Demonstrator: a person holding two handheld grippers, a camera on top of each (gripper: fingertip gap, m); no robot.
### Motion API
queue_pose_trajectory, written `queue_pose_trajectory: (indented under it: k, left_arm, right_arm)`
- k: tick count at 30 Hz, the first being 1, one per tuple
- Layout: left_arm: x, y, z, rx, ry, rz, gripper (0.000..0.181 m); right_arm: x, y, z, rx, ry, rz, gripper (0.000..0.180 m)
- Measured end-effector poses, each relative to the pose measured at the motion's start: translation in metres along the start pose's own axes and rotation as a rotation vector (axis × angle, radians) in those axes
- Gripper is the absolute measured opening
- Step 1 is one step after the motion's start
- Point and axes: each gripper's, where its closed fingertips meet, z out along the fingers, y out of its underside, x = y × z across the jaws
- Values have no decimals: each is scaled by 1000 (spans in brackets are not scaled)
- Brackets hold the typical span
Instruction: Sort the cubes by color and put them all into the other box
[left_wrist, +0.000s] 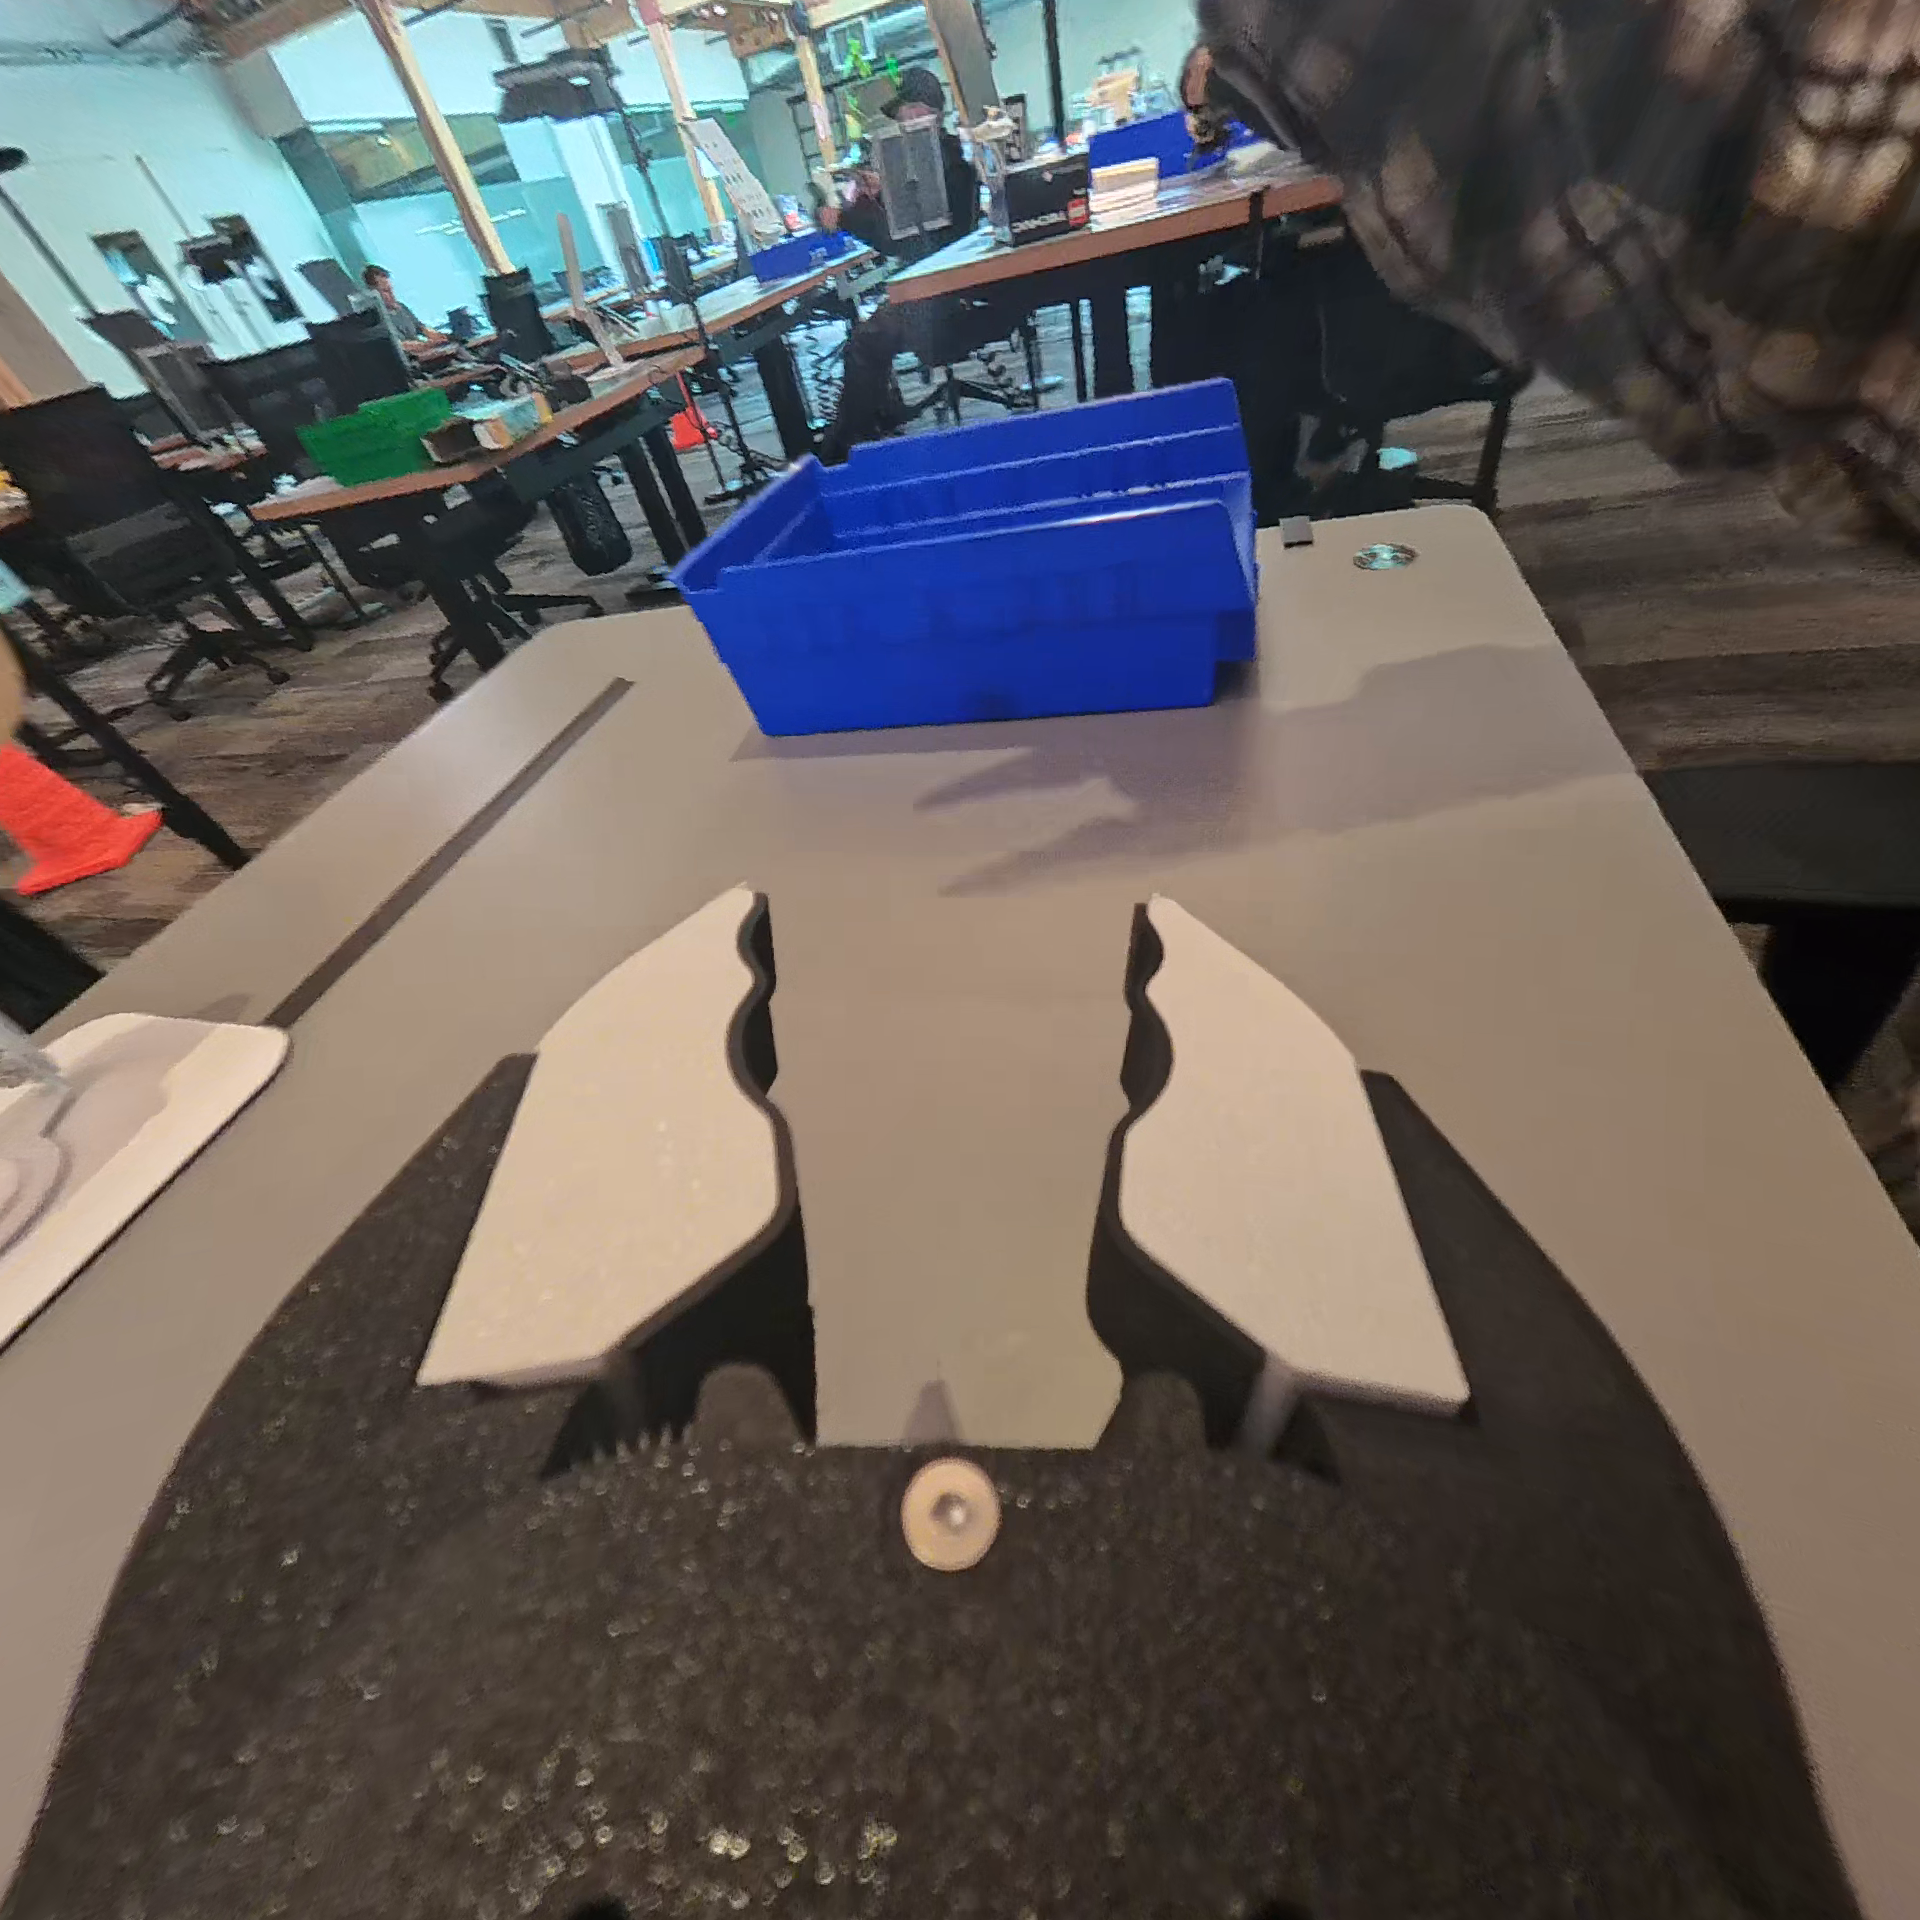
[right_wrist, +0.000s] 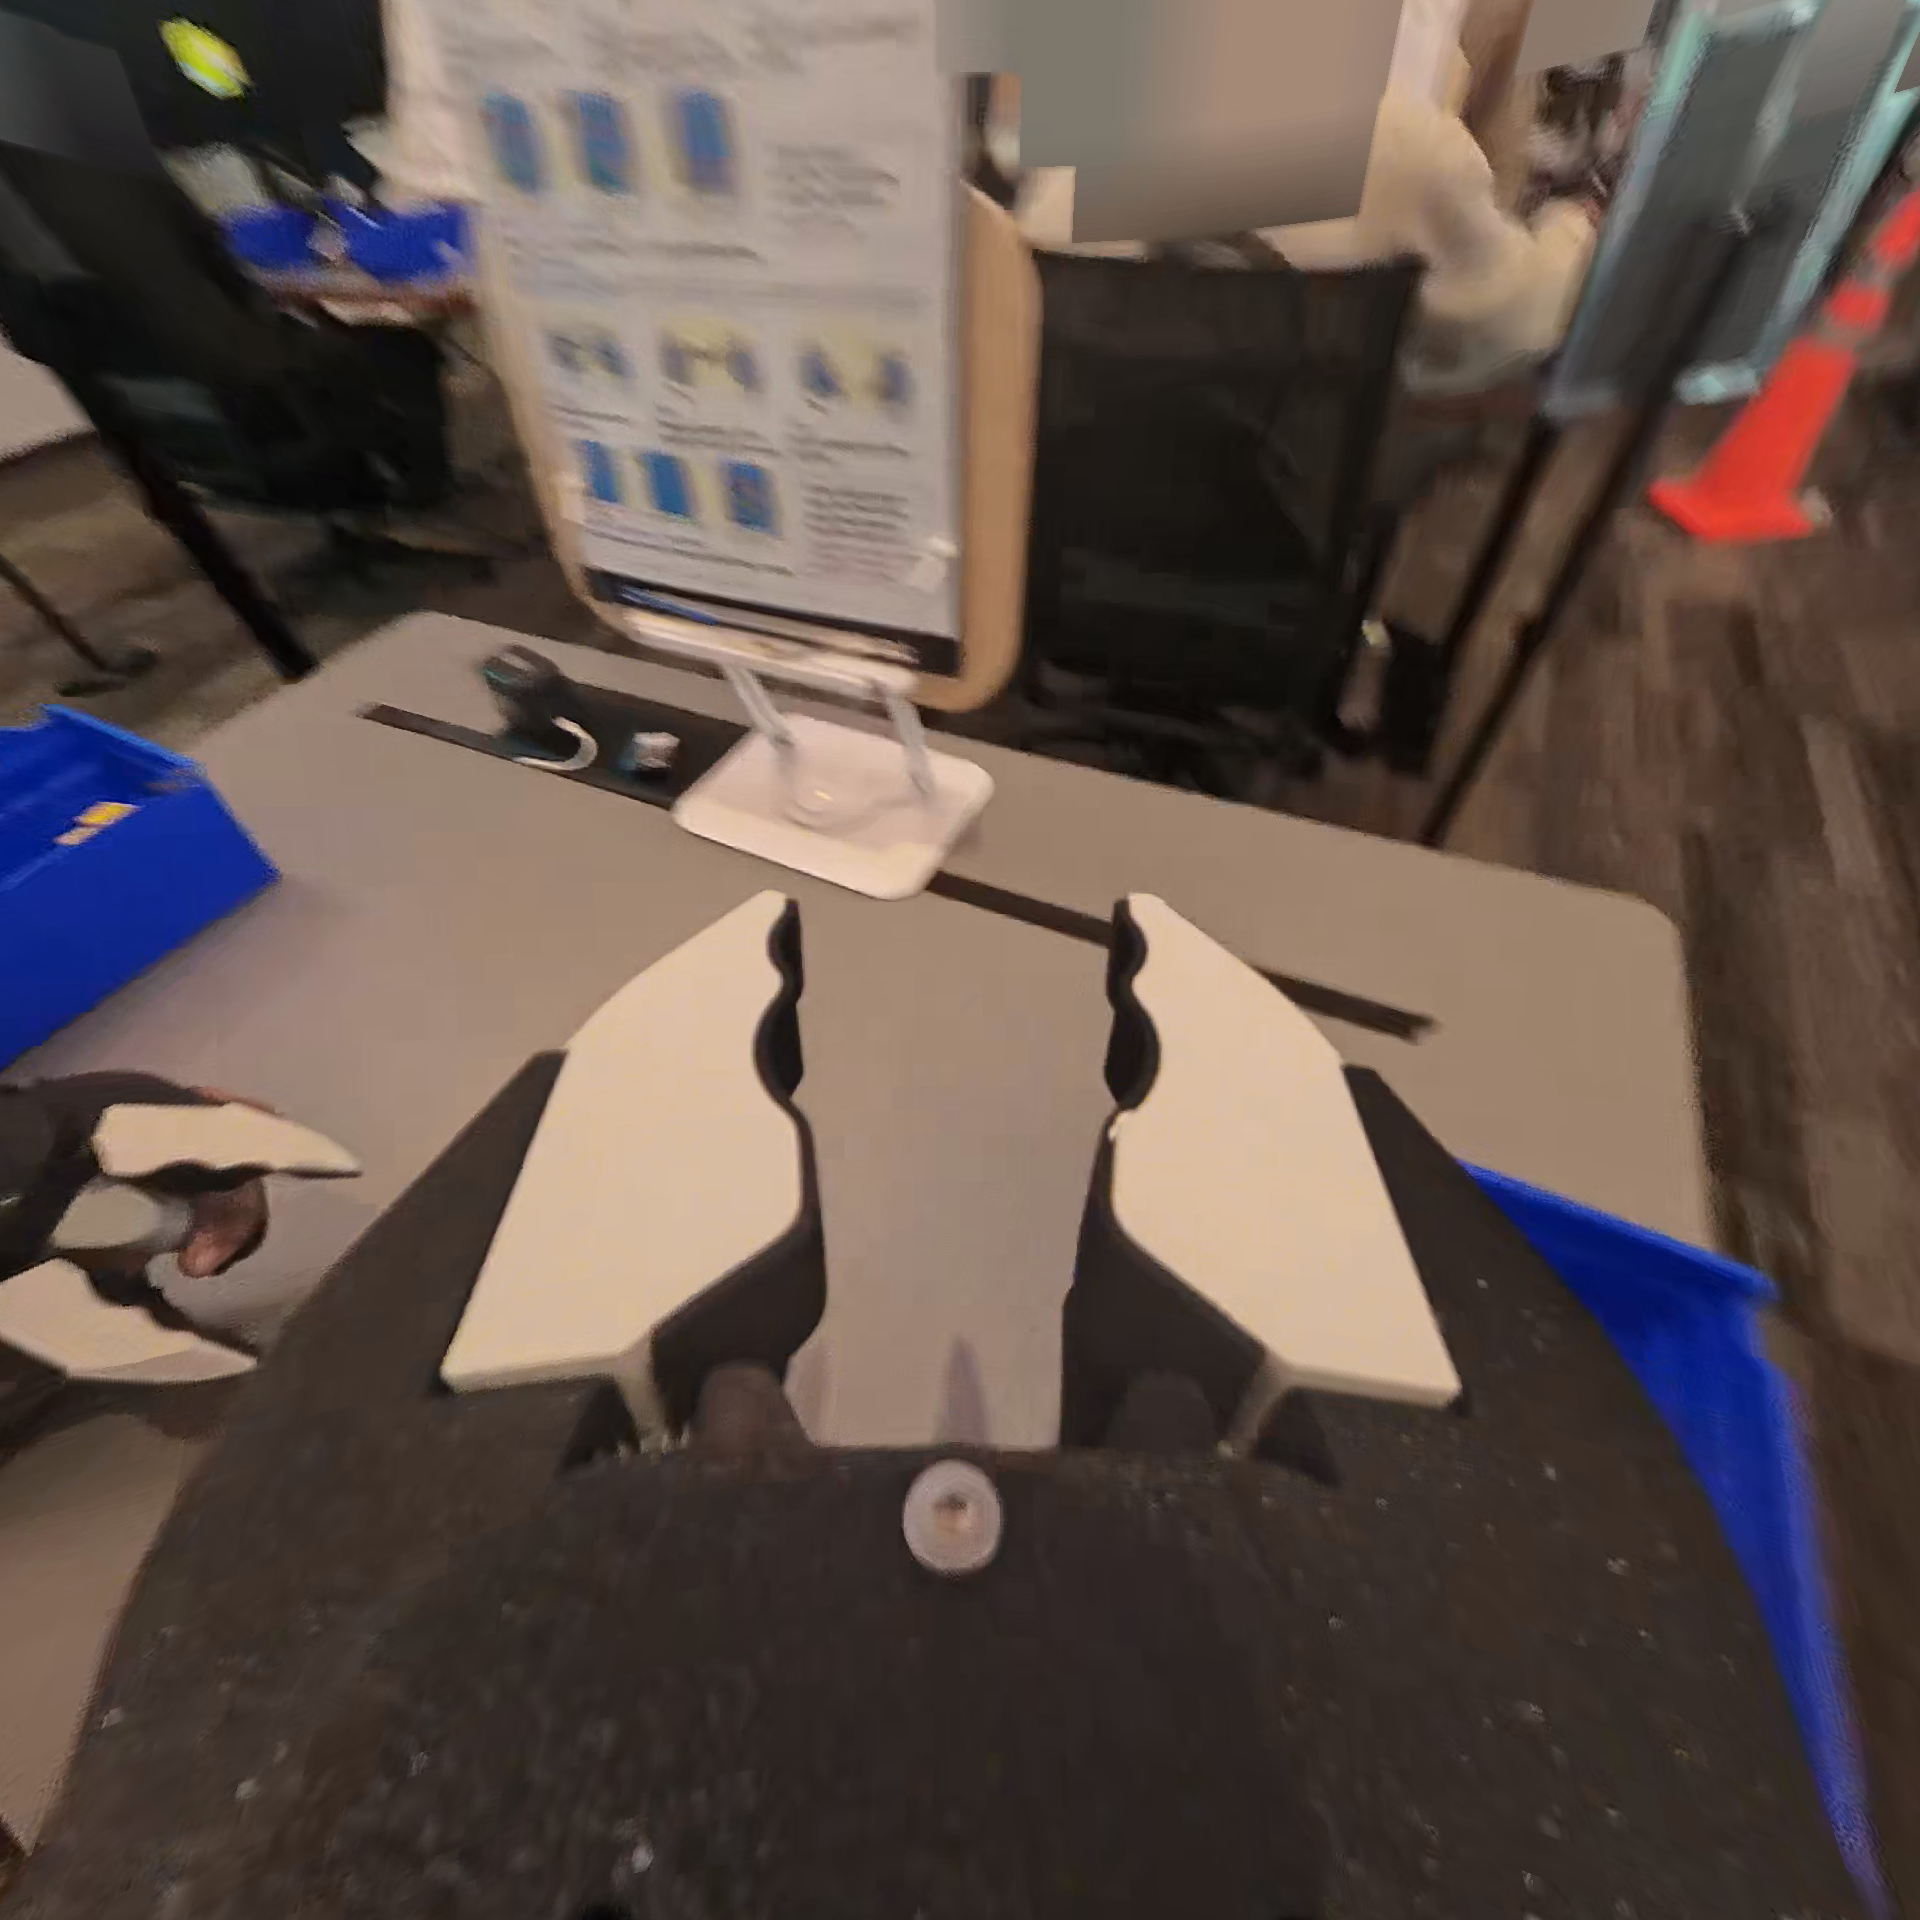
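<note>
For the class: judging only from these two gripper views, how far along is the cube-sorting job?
Done: nothing that can be confirmed; only a few yellow pieces show inside the blue box at the left. In hand: nothing. The left gripper and right gripper are both open and empty over the grey table. Left: unclear, since the stacked blue bins hide their contents.

a: what colours are the grippers?
b: the left gripper (left_wrist: 951, 914) has pale grey-white fingers (left_wrist: 634, 1153) on a speckled black body. the right gripper (right_wrist: 956, 909) has cream-white fingers (right_wrist: 644, 1143) on black.
a: and the boxes?
b: the box (left_wrist: 977, 623) on the plain grey table (left_wrist: 1351, 935) is bright blue. a second blue box (right_wrist: 114, 873) shows small yellow cubes (right_wrist: 99, 821) inside.
a: anything else?
b: an orange cone (right_wrist: 1766, 436), a white stand base (right_wrist: 842, 821), and a black-and-tan patterned sleeve (left_wrist: 1662, 208).
</note>
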Motion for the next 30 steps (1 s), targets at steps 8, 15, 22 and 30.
queue_pose_trajectory:
  k: [8,15,22,30]
  left_arm:
    - [-61,-23,-101,-35,-301,-24,61]
    - [-158,11,-326,-427,-811,16,59]
    - [-202,128,-469,-894,-964,-295,58]
    - [-227,224,-486,-1127,-1001,-449,52]
  right_arm:
    - [-144,97,91,240,-369,63,77]
    - [-211,168,138,132,-518,-102,70]
    - [-234,195,148,76,-556,-227,69]
    - [-227,197,148,69,-578,-155,68]
